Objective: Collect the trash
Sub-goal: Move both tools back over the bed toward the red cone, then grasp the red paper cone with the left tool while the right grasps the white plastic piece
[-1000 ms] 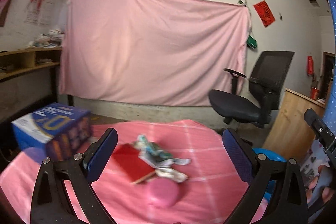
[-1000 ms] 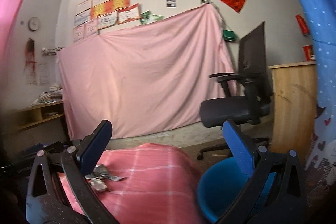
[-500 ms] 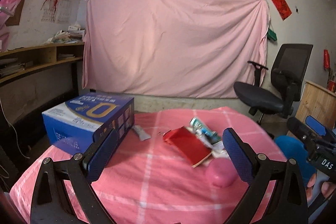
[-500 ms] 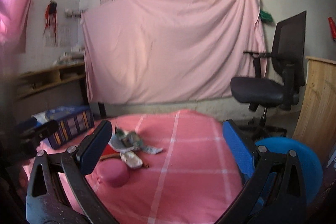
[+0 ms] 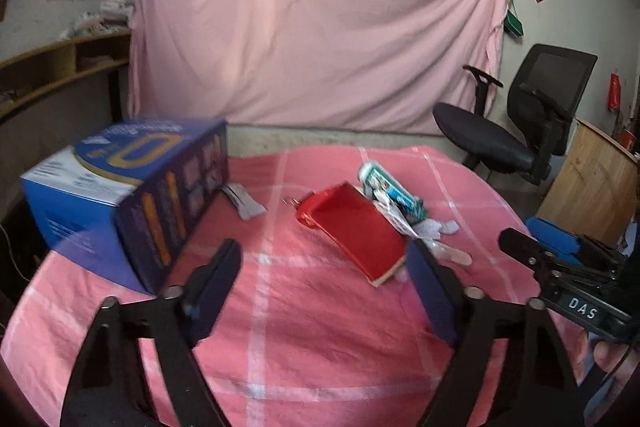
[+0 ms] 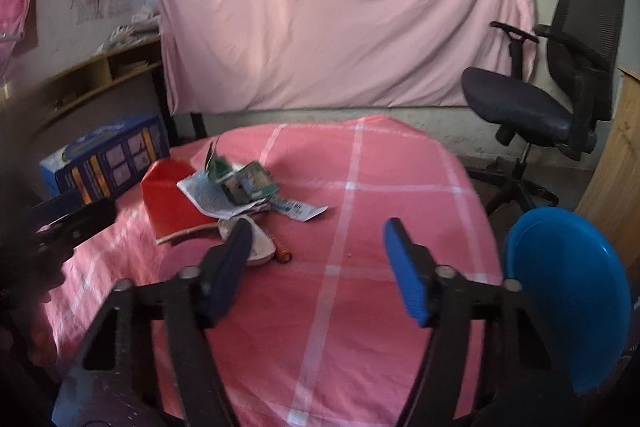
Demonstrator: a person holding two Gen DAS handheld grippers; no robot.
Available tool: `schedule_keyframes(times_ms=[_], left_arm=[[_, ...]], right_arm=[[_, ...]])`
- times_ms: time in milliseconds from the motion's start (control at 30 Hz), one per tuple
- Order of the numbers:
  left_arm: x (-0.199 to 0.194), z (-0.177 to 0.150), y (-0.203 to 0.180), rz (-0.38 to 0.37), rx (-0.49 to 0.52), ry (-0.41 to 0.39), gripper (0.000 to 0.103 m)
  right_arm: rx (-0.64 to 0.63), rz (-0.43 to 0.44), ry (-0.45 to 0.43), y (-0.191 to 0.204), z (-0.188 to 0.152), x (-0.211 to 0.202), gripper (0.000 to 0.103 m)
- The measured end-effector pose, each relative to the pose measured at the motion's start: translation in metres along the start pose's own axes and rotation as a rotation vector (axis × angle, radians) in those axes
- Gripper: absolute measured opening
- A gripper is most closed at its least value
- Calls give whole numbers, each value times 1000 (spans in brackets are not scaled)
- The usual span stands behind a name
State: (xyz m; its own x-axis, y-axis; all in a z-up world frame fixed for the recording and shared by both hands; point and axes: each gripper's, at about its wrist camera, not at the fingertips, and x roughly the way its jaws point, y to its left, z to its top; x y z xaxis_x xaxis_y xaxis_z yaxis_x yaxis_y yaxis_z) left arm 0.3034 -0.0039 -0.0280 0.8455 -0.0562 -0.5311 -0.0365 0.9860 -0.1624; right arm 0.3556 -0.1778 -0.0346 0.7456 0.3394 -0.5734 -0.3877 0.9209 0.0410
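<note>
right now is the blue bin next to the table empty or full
Empty as far as shows: the blue bin at the table's right edge reveals only bare blue inside; its bottom is out of view.

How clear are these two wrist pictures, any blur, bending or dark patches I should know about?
Left wrist view: motion blur smears the blue box and the left gripper; the red packet stays readable. Right wrist view: the right gripper has one soft finger, and a dark blur fills the left edge. Both views: fisheye bends the pink tablecloth and darkens the corners; light is dim and even, no glare.
</note>
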Motion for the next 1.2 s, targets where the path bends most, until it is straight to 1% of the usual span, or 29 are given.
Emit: schedule_keyframes(times_ms=[33,67,100,133,167,200,233,267,333,400,433,500,567,667,767,867,967,1100,1200], left_arm=[[5,0,0,-16,-6,18,68],[7,2,1,-28,-10,27,63],[11,2,1,-45,-17,40,59],[13,5,1,-55,-24,48,57],[16,6,1,-63,-31,55,53],[19,8,2,-71,-41,65,48],[23,9,2,-78,-48,75,47],[27,11,2,-82,-55,87,44],[32,14,3,-91,-70,114,40],[38,15,4,-100,-88,138,38],[42,14,6,-110,-102,156,38],[45,15,9,-133,-125,177,33],[46,17,11,-151,-142,184,32],[46,20,13,-186,-161,193,21],[42,21,13,-197,-158,189,16],[35,20,14,-199,-154,176,12],[34,18,10,-196,-152,174,11],[28,15,12,-174,-156,159,10],[25,12,13,-153,-161,152,10]], right_arm=[[0,0,0,0,0,0,81],[-4,5,10,1,0,3,77],[-8,13,26,2,1,7,74],[-14,25,43,3,1,12,69],[-19,28,55,4,2,16,65],[-23,29,64,5,3,19,63],[-29,33,79,6,4,24,60],[-35,39,111,7,4,32,57],[-35,42,129,6,4,36,54],[-29,73,171,5,2,43,53],[-26,85,183,4,2,45,53],[-26,117,208,5,1,50,52],[-33,129,222,7,1,52,51],[-30,144,233,7,1,54,48],[-4,176,238,2,1,54,48],[10,191,229,-1,0,49,49],[-12,167,213,1,-1,44,48],[-12,171,227,2,1,50,48],[-15,195,228,5,2,51,48]])
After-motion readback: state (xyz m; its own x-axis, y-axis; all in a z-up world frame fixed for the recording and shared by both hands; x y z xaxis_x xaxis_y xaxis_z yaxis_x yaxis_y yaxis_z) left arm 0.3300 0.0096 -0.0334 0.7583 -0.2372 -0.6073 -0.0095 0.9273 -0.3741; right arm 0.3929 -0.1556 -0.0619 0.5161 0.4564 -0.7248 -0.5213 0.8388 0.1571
